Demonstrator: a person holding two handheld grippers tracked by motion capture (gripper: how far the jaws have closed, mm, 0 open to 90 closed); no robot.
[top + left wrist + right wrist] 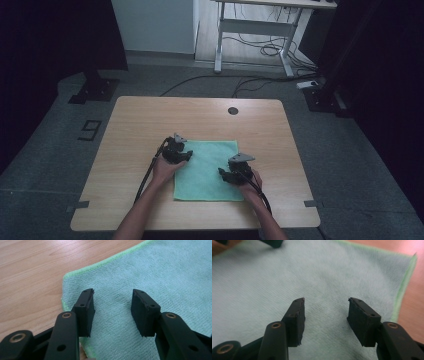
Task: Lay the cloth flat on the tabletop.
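Observation:
A light green microfibre cloth lies flat on the wooden table, toward its front middle. My left gripper hovers over the cloth's left edge near the far left corner, jaws open and pointing right. In the left gripper view its jaws stand apart above the cloth with nothing between them, and a cloth corner lies just beyond the left jaw. My right gripper sits over the cloth's right part, pointing left. Its jaws are open over bare cloth, holding nothing.
A dark round grommet is set in the table near its far edge. Bare wood surrounds the cloth on all sides. Beyond the table stand a white desk frame and floor cables. The other gripper's jaw tip peeks in at the top of the right gripper view.

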